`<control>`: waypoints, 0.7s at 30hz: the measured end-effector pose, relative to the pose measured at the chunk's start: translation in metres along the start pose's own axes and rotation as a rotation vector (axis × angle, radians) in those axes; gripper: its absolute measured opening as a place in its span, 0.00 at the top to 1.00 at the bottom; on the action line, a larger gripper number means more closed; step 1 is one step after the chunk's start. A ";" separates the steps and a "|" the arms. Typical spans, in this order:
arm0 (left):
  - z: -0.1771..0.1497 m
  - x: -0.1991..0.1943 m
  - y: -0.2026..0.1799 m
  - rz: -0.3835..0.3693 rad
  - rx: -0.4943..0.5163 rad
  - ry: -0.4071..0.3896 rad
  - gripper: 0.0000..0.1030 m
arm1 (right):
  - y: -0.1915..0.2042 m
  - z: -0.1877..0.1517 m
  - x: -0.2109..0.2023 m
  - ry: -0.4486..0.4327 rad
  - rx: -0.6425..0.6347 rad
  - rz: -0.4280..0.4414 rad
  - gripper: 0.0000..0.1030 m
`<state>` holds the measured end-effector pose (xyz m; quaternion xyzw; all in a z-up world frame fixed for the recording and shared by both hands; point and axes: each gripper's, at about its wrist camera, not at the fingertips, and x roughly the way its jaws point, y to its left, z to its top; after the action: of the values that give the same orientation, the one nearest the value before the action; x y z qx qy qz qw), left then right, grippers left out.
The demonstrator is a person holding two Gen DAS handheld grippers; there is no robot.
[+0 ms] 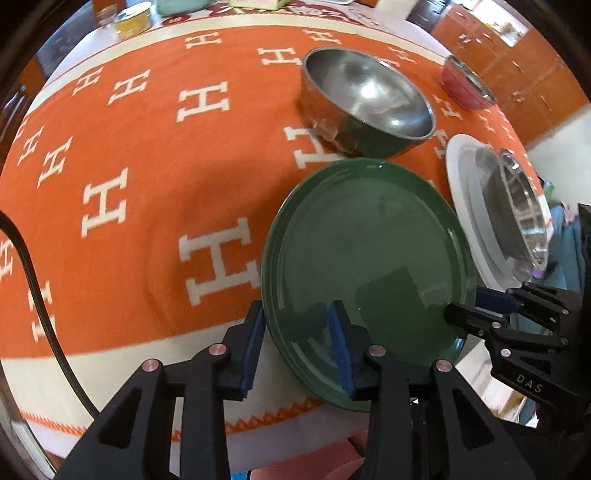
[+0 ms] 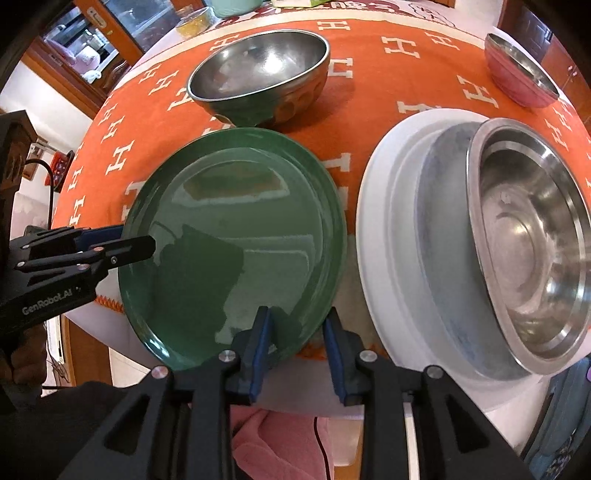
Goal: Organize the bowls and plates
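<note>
Straddling the green plate (image 1: 369,254), both grippers stand spread, pads apart from its rim: left gripper (image 1: 297,345) at the near-left edge, right gripper (image 2: 297,350) at the near-right. Plate lies on the tabletop (image 1: 147,206), left of the white plate (image 2: 384,236).

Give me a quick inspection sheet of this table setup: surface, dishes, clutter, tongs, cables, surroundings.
Surface: table under an orange cloth with white H letters.
Job's things: green plate at the near edge, seemingly on a second one; steel bowl behind it; pink bowl far right; white plate bearing a grey dish and a shallow bowl.
Clutter: yellow jar and mint tub at the far edge.
Grippers: left tongs and right tongs both open, each straddling the green plate's rim.
Cables: black cable at the left.
Surroundings: wooden cabinets; pink fabric below the table edge.
</note>
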<state>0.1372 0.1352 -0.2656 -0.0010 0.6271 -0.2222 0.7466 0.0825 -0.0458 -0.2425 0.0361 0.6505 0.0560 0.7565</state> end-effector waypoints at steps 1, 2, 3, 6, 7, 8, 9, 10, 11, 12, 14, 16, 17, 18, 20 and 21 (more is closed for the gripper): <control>0.002 -0.002 0.002 -0.007 0.011 -0.001 0.64 | -0.001 -0.001 -0.002 0.001 0.008 -0.001 0.65; 0.008 -0.003 0.004 -0.017 0.028 0.000 0.59 | 0.000 -0.001 -0.003 0.002 0.013 -0.003 0.63; 0.012 -0.005 0.005 -0.025 0.040 -0.001 0.55 | 0.000 0.000 -0.004 0.002 0.019 -0.006 0.61; 0.023 -0.013 0.012 -0.053 0.078 -0.018 0.52 | 0.004 0.001 -0.008 -0.006 0.032 -0.027 0.58; 0.025 -0.016 0.014 -0.061 0.088 -0.024 0.50 | 0.005 0.002 -0.011 -0.014 0.040 -0.037 0.57; 0.030 -0.019 0.016 -0.069 0.100 -0.035 0.47 | 0.005 0.004 -0.014 -0.023 0.048 -0.042 0.56; 0.034 -0.023 0.016 -0.076 0.109 -0.044 0.44 | 0.006 0.005 -0.018 -0.034 0.056 -0.049 0.56; 0.037 -0.026 0.017 -0.081 0.118 -0.053 0.44 | 0.006 0.006 -0.021 -0.045 0.061 -0.056 0.55; 0.040 -0.032 0.020 -0.088 0.132 -0.066 0.43 | 0.007 0.007 -0.025 -0.057 0.065 -0.063 0.55; 0.044 -0.036 0.020 -0.095 0.143 -0.078 0.42 | 0.008 0.009 -0.029 -0.076 0.070 -0.074 0.55; 0.051 -0.042 0.018 -0.113 0.161 -0.101 0.40 | 0.010 0.013 -0.036 -0.104 0.074 -0.089 0.55; 0.060 -0.050 0.014 -0.127 0.177 -0.125 0.40 | 0.011 0.017 -0.044 -0.133 0.073 -0.101 0.55; 0.063 -0.054 0.012 -0.130 0.184 -0.137 0.39 | 0.012 0.019 -0.048 -0.150 0.071 -0.108 0.55; 0.066 -0.058 0.010 -0.132 0.192 -0.147 0.37 | 0.014 0.020 -0.052 -0.166 0.067 -0.116 0.55; 0.072 -0.062 0.003 -0.140 0.214 -0.167 0.36 | 0.015 0.024 -0.058 -0.196 0.060 -0.127 0.55; 0.074 -0.063 -0.001 -0.143 0.222 -0.175 0.36 | 0.016 0.025 -0.061 -0.212 0.056 -0.131 0.55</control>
<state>0.1992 0.1344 -0.1900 0.0174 0.5294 -0.3419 0.7762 0.0976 -0.0379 -0.1766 0.0204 0.5693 -0.0162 0.8217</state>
